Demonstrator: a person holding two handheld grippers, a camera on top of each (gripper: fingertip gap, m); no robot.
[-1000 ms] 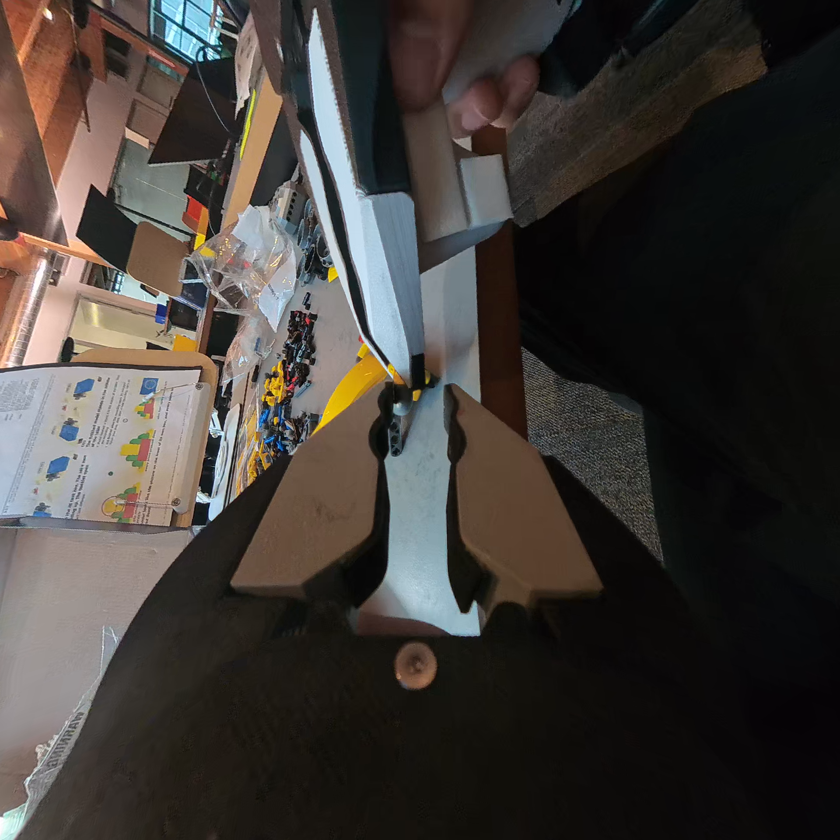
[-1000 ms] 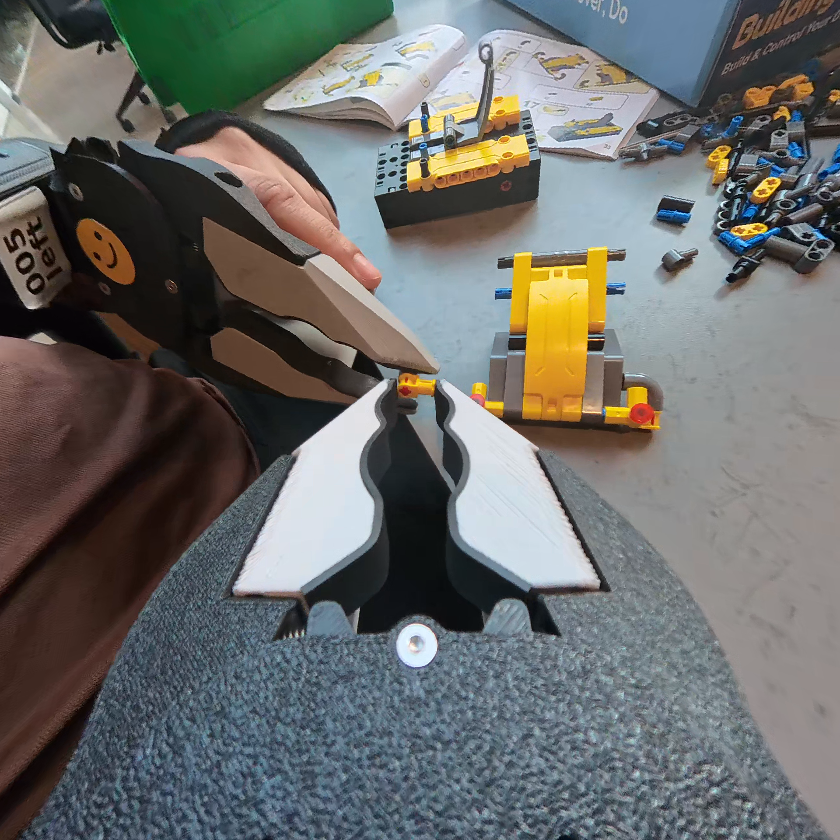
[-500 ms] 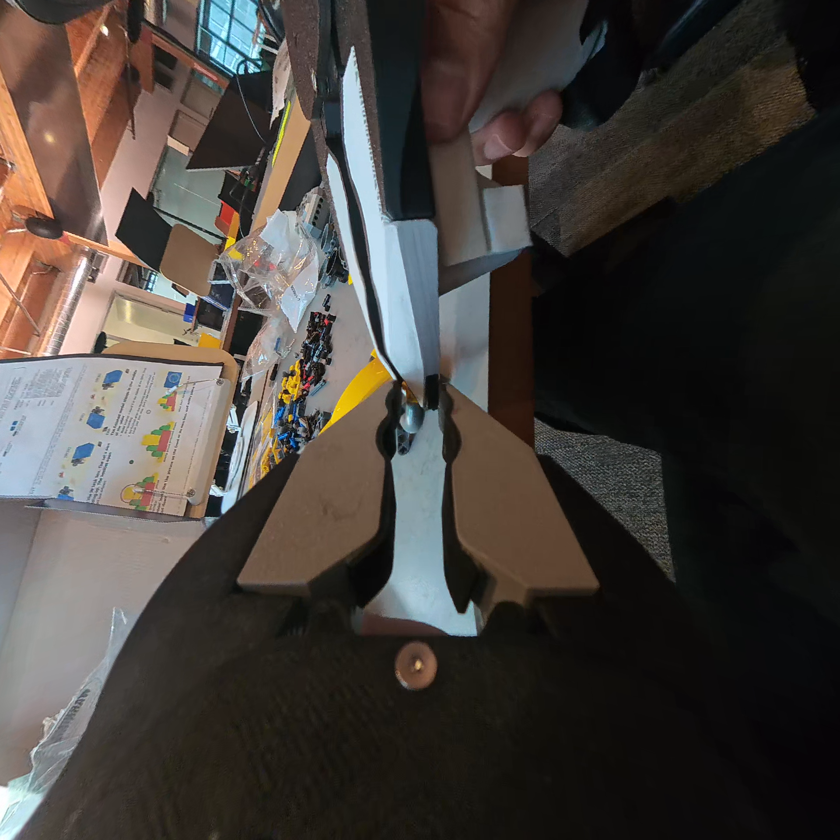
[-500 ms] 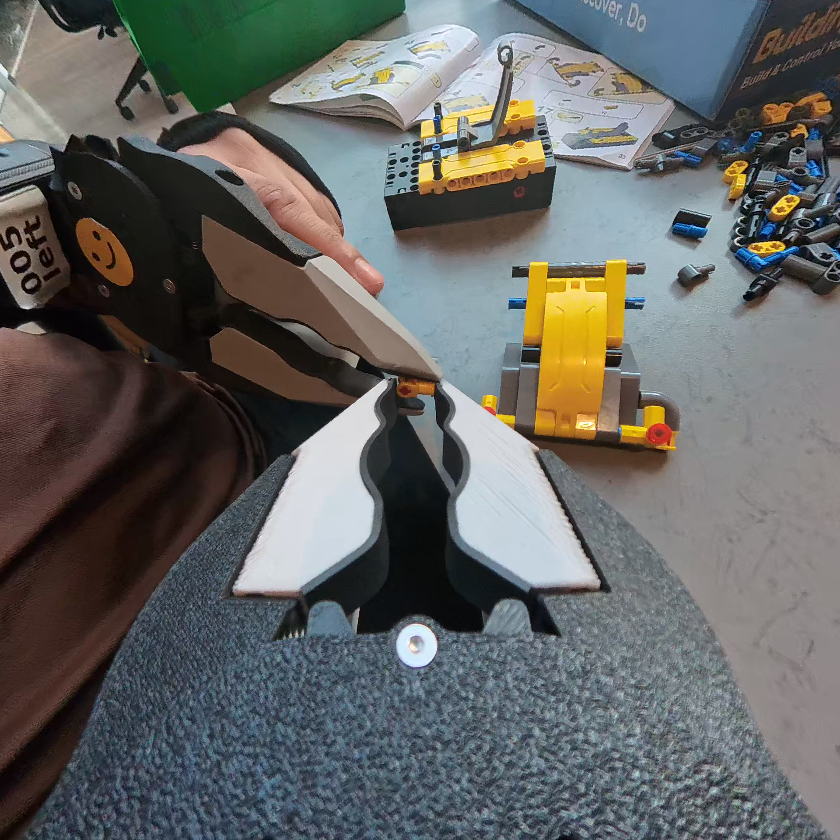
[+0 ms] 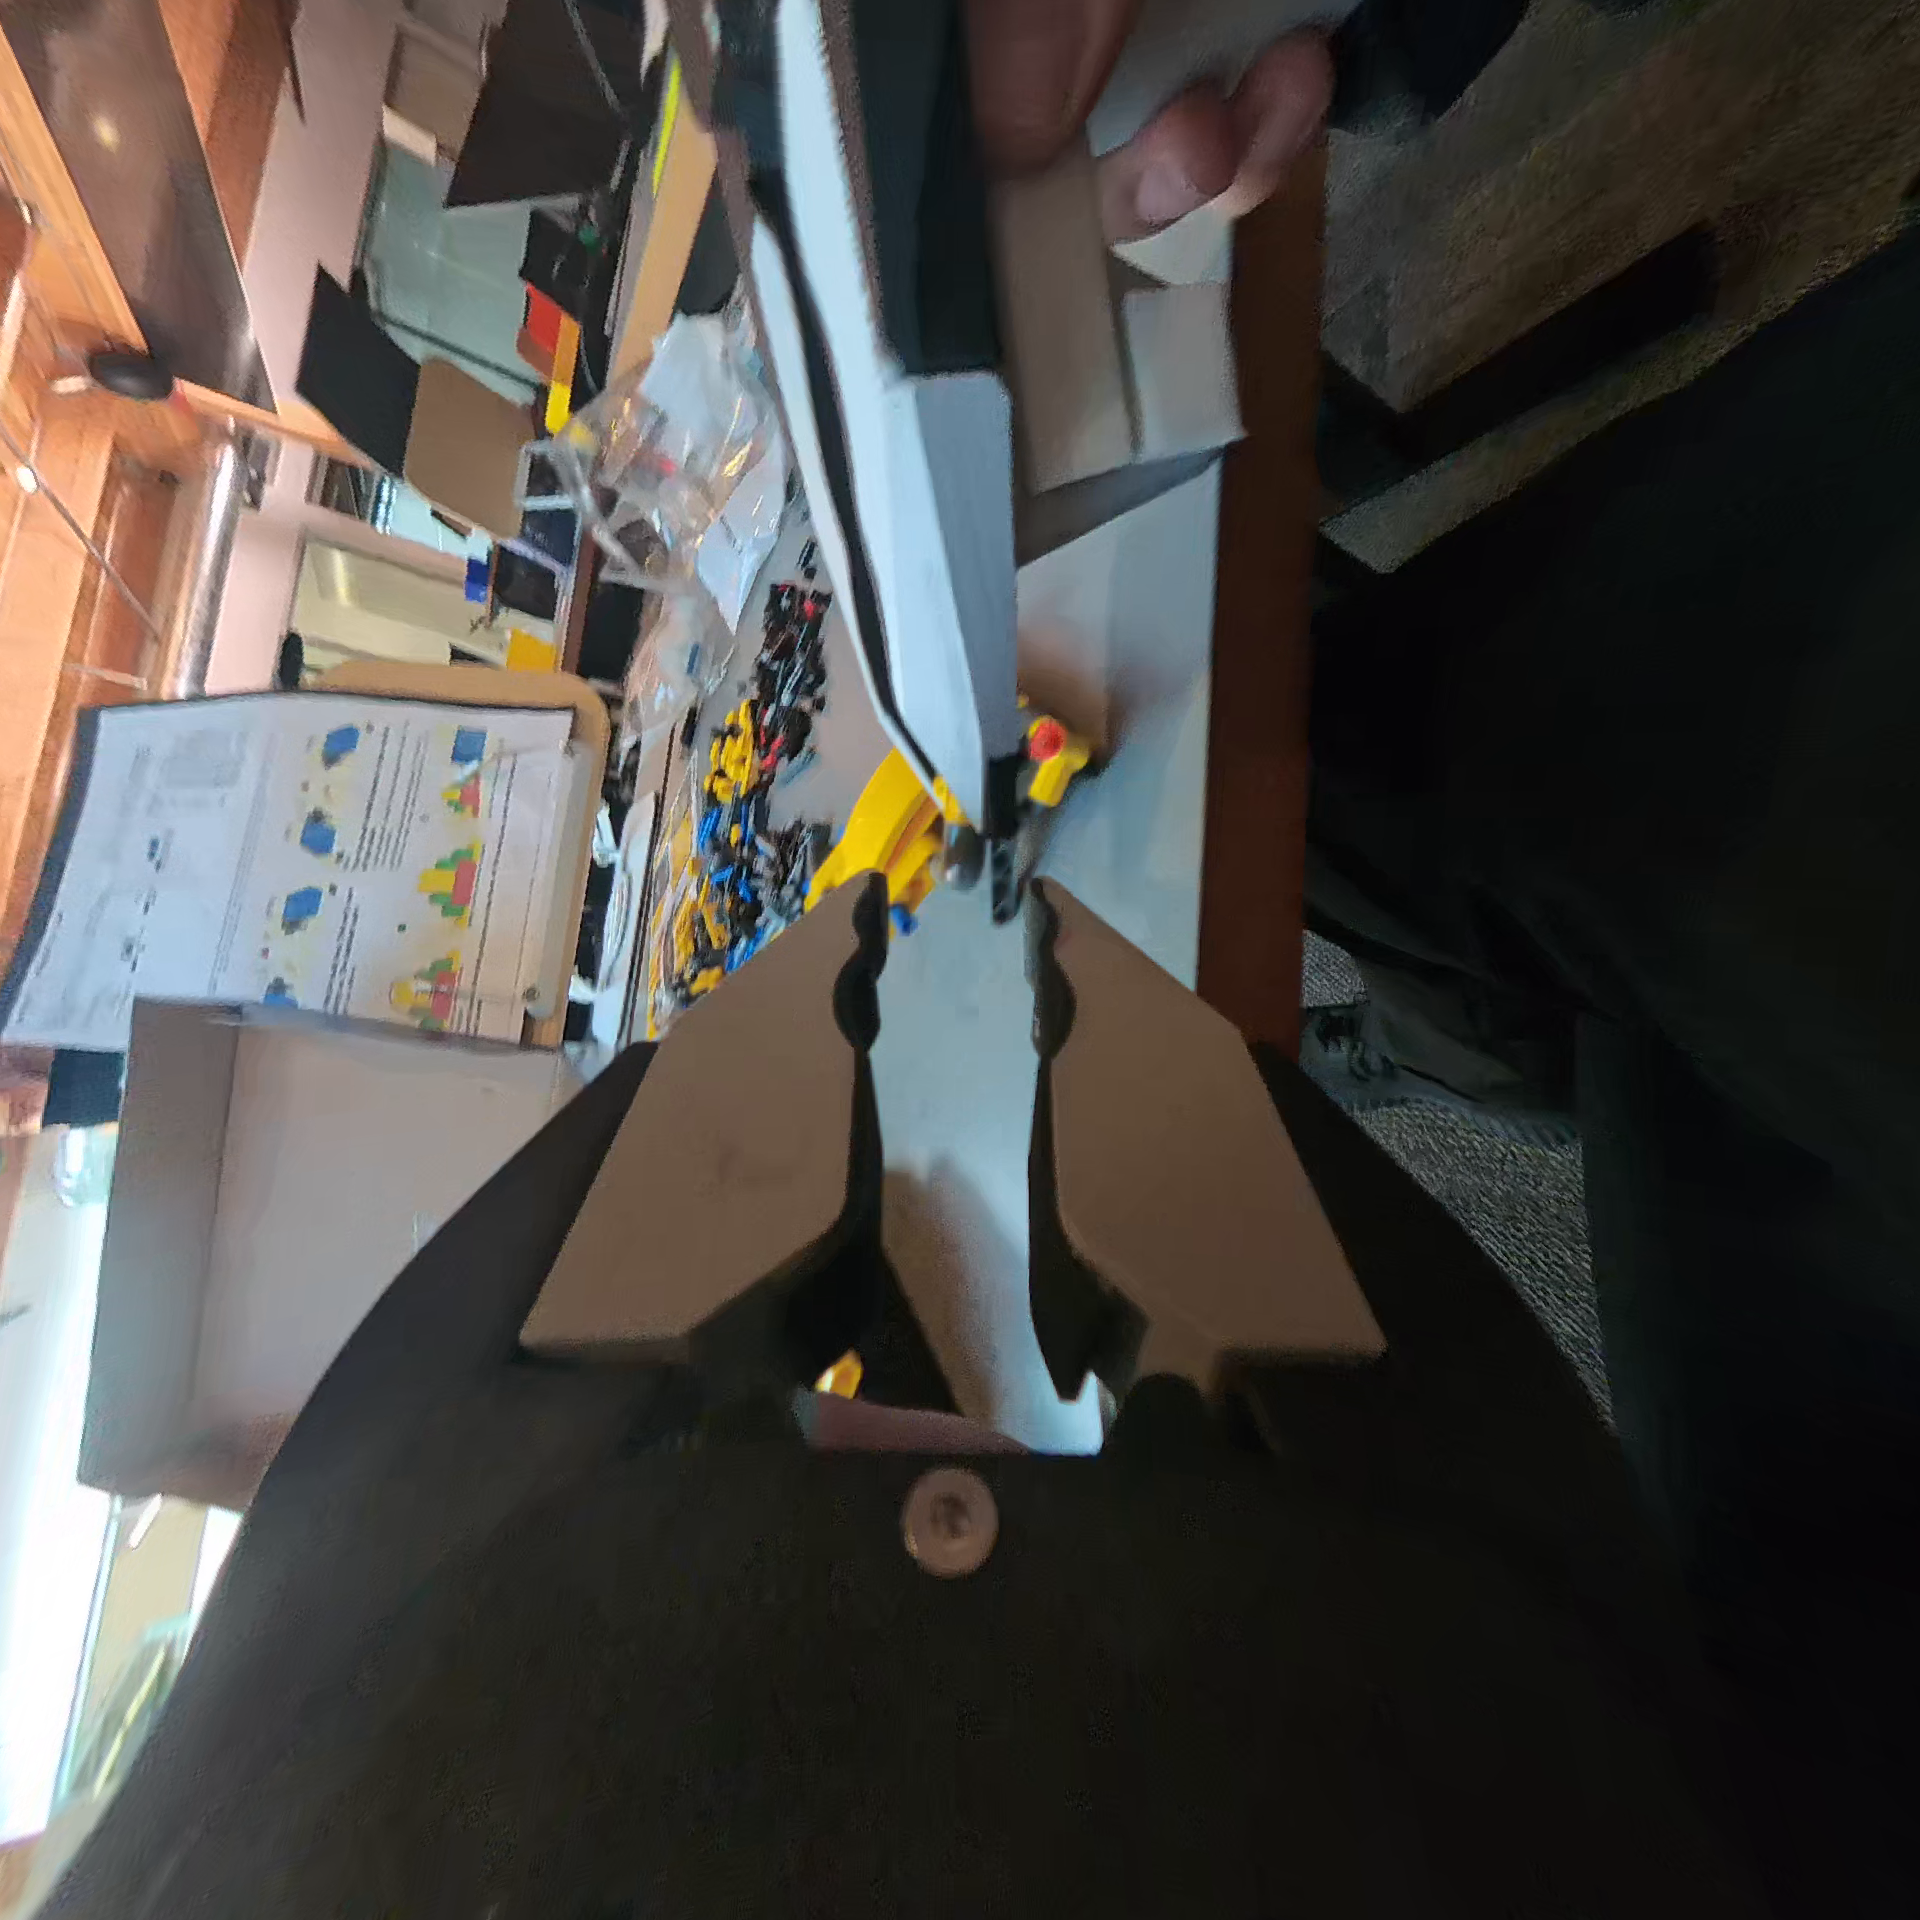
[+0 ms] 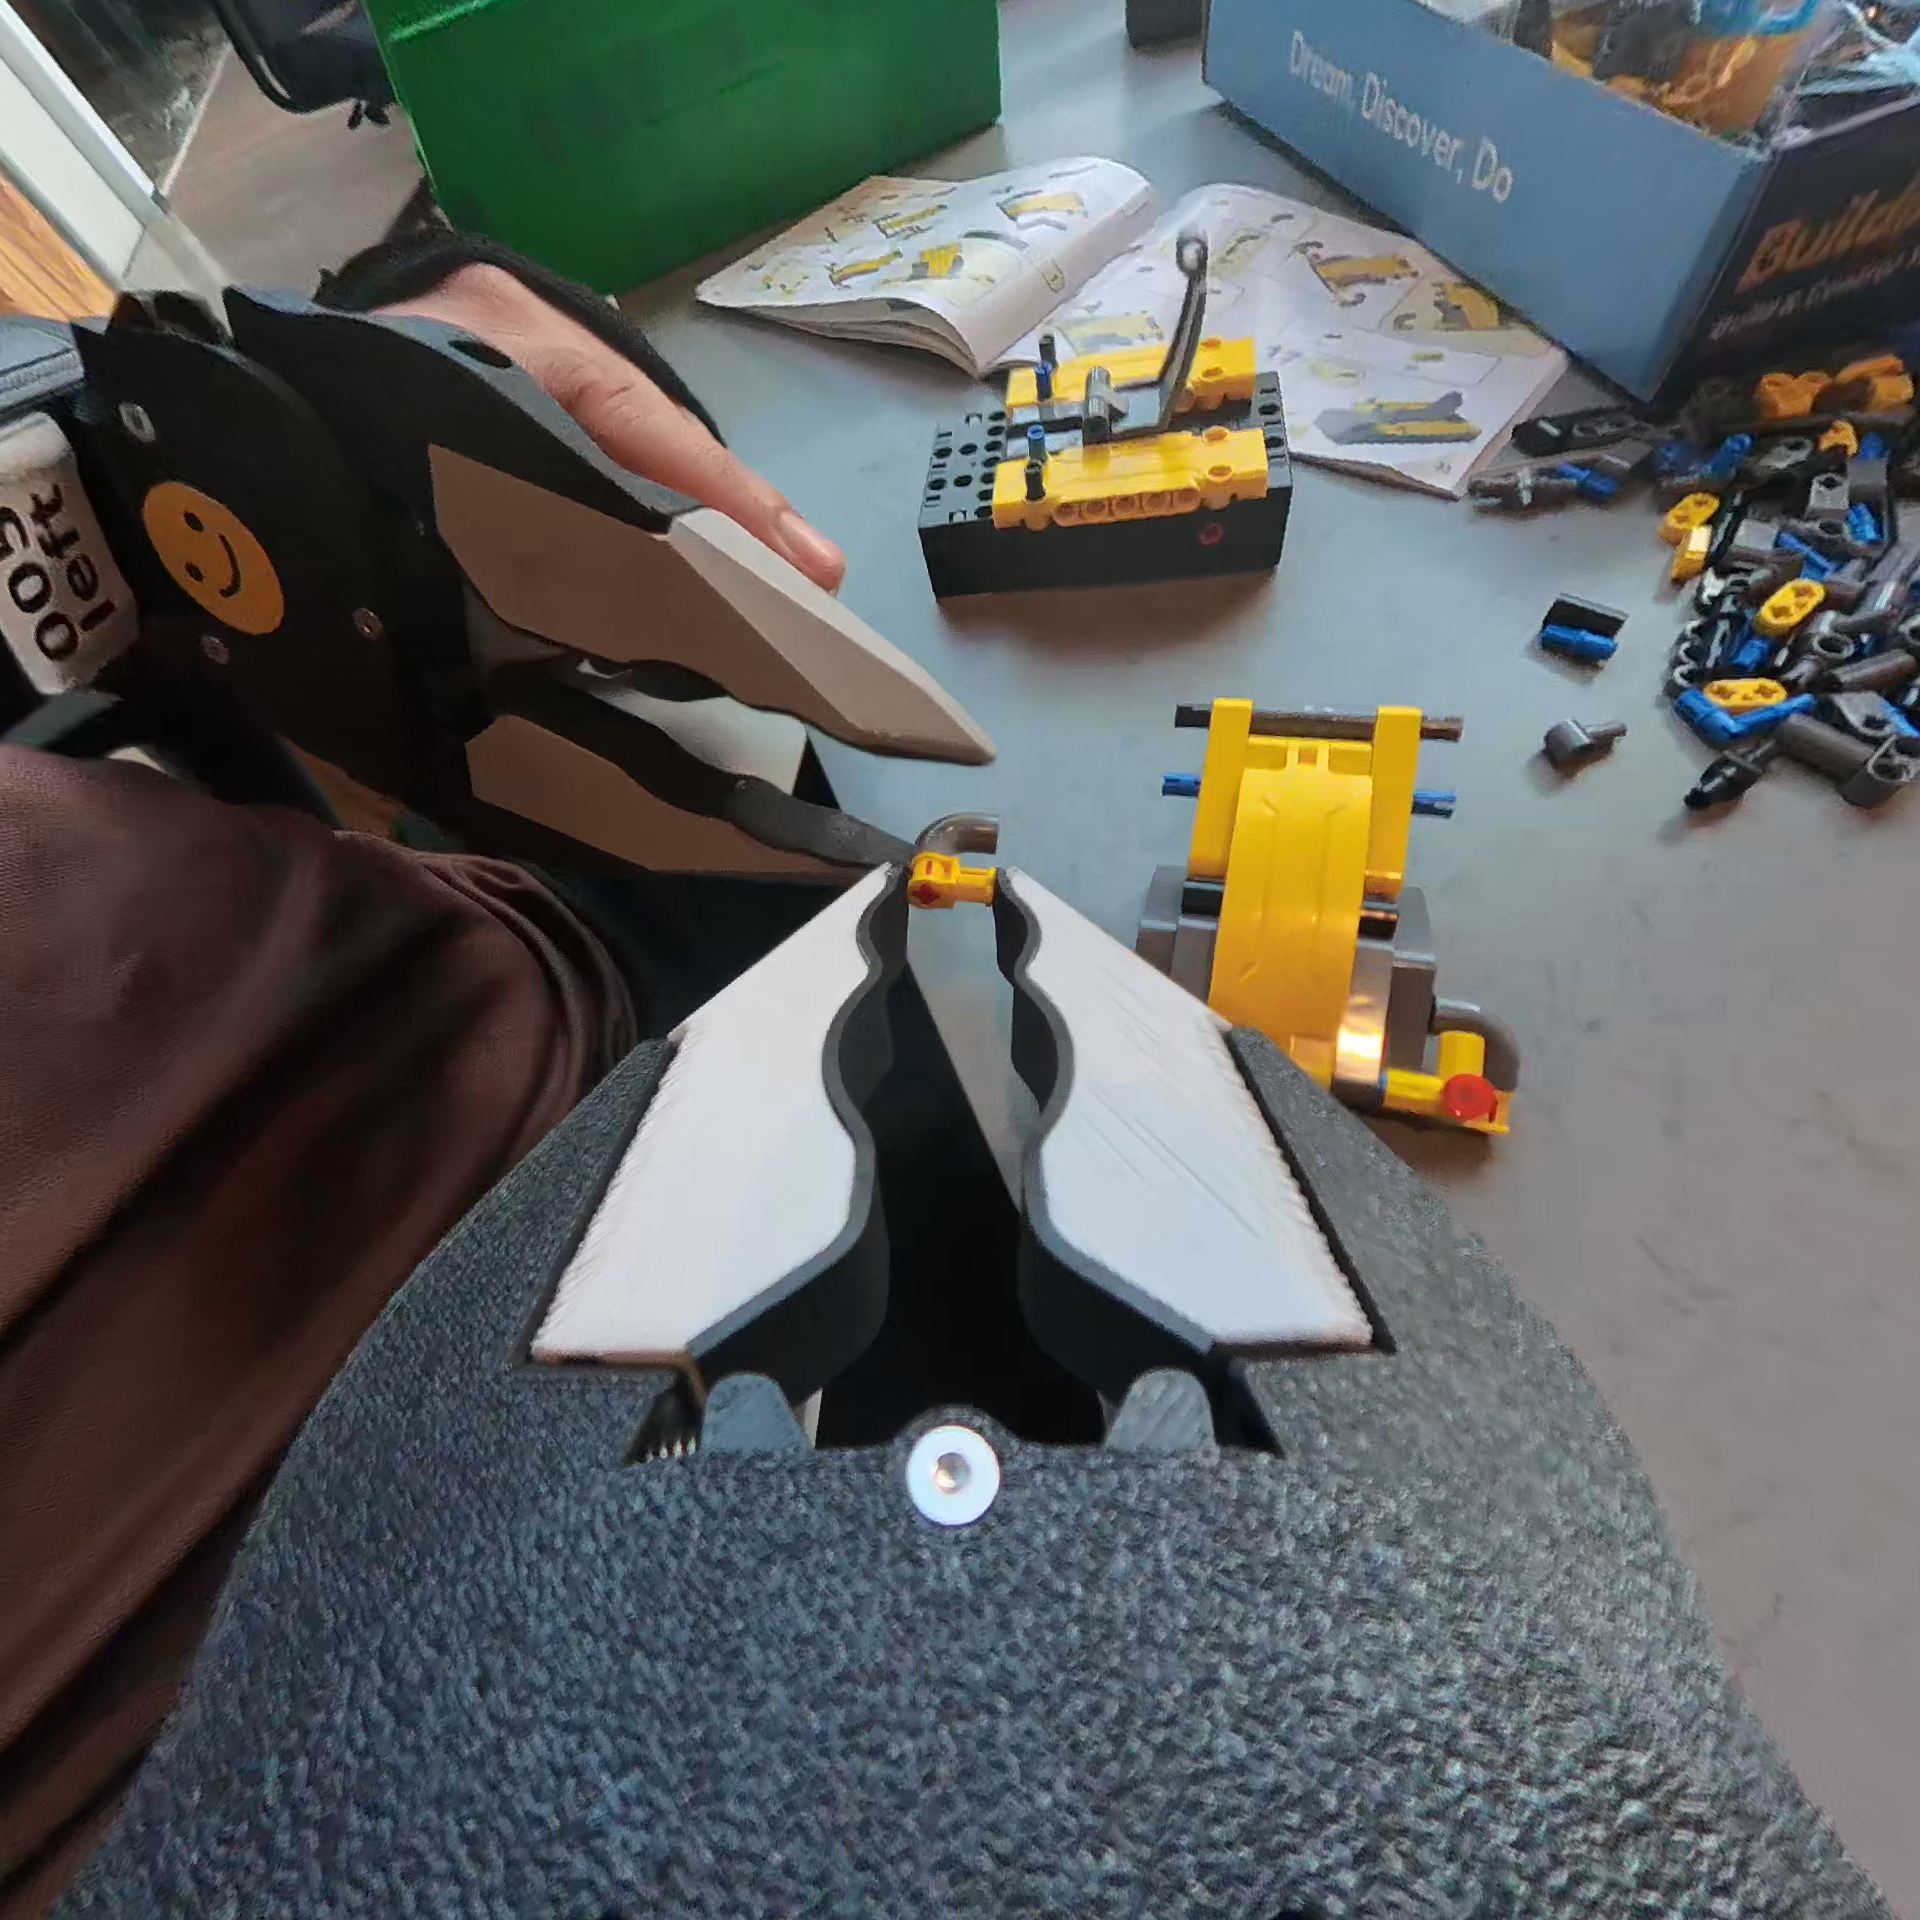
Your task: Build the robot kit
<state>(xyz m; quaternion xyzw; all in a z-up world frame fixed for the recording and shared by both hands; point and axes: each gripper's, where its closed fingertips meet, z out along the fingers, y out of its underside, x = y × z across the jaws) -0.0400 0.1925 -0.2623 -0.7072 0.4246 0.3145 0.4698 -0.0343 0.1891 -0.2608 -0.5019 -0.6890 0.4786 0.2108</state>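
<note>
Tongs on the right were clamped on a small yellow connector piece; left tongs stood apart. Beyond, a blue cardboard box held yellow parts.

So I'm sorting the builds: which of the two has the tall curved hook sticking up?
The black-based build nearest the open instruction booklet. The yellow-and-grey one has no hook.

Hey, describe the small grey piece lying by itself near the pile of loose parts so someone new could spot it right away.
Start at the blue box at the table's far right, then drop down to the heap of loose parts in front of it. Between that heap and the yellow-and-grey model lies the small grey piece. It lies apart from the heap, plain grey, below a black-and-blue piece.
</note>
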